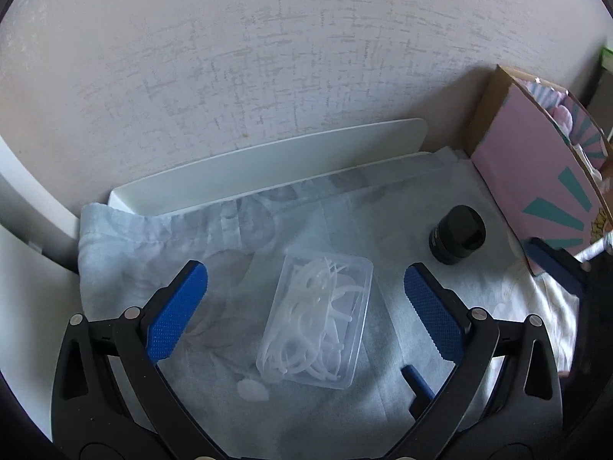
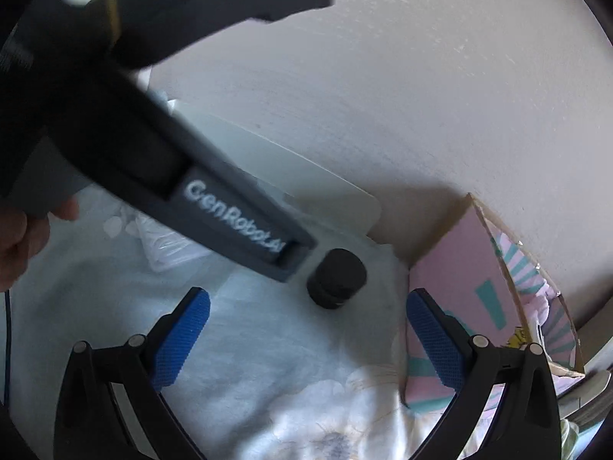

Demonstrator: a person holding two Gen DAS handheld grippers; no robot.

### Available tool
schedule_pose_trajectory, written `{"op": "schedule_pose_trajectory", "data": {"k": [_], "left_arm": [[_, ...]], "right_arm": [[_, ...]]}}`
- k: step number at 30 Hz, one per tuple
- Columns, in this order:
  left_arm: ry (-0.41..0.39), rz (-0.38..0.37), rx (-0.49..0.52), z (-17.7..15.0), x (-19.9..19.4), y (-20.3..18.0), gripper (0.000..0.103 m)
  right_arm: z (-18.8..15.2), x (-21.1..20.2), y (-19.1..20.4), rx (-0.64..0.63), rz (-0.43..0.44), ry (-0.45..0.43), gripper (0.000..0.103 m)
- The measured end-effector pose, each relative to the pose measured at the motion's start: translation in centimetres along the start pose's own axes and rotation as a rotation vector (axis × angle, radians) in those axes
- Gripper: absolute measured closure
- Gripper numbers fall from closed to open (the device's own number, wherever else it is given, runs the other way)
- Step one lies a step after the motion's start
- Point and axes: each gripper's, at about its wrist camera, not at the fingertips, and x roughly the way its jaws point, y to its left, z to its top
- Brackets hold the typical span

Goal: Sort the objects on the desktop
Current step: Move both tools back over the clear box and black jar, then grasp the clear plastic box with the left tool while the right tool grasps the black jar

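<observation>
1. My left gripper [image 1: 305, 303] has its jaws spread wide apart, holding nothing; the blue pads [image 1: 177, 310] stand on either side of a clear plastic box [image 1: 318, 318], without touching it.
2. That clear plastic box lies tilted on the pale floral cloth [image 1: 214, 395], and it is filled with thin white plastic pieces I cannot identify. A small white scrap [image 1: 252, 390] lies on the cloth just beside its near left corner.
3. My right gripper [image 2: 308, 331] is likewise wide apart and empty, hovering above the cloth [image 2: 268, 364]. Its right finger [image 2: 435, 339] is in front of the side of the pink cardboard box [image 2: 459, 264].
4. Between and beyond my right fingers, a small black cylinder [image 2: 337, 278] sits on the cloth; from the left view it shows to the right of the clear box, apart from it [image 1: 456, 234].
5. The grey body of the left gripper crosses the right view, blurred, with "GenRobot.AI" in white letters; a hand [image 2: 19, 237] holds it at the left edge.
6. The pink cardboard box [image 1: 536, 176], with teal stripes, stands open at the right near the black cylinder.
7. Farther back, a white tray [image 1: 268, 168] leans along the textured wall [image 1: 306, 57].
</observation>
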Motion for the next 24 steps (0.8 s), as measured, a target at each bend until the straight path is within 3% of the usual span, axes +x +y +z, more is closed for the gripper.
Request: {"op": "schedule_pose_trajectory", "data": {"k": [3, 8, 11, 14, 24], "left_arm": [[0.013, -0.004, 0.035, -0.2, 0.1, -0.4, 0.001], [0.051, -0.007, 0.077, -0.7, 0.5, -0.7, 0.004], [0.064, -0.008, 0.077, -0.9, 0.6, -0.5, 0.017], [0.073, -0.021, 0.061, -1.1, 0.6, 0.0, 0.025], [0.090, -0.049, 0.026, -1.7, 0.2, 0.5, 0.046]], "right_arm": [[0.3, 1.3, -0.6, 0.020, 0.025, 0.051, 0.001], [0.7, 1.1, -2.4, 0.130, 0.045, 0.025, 0.001], [0.5, 2.4, -3.1, 0.145, 0.061, 0.047, 0.001], [0.6, 3.3, -4.1, 0.164, 0.118, 0.061, 0.012], [0.8, 6.3, -7.5, 0.211, 0.177, 0.137, 0.038]]}}
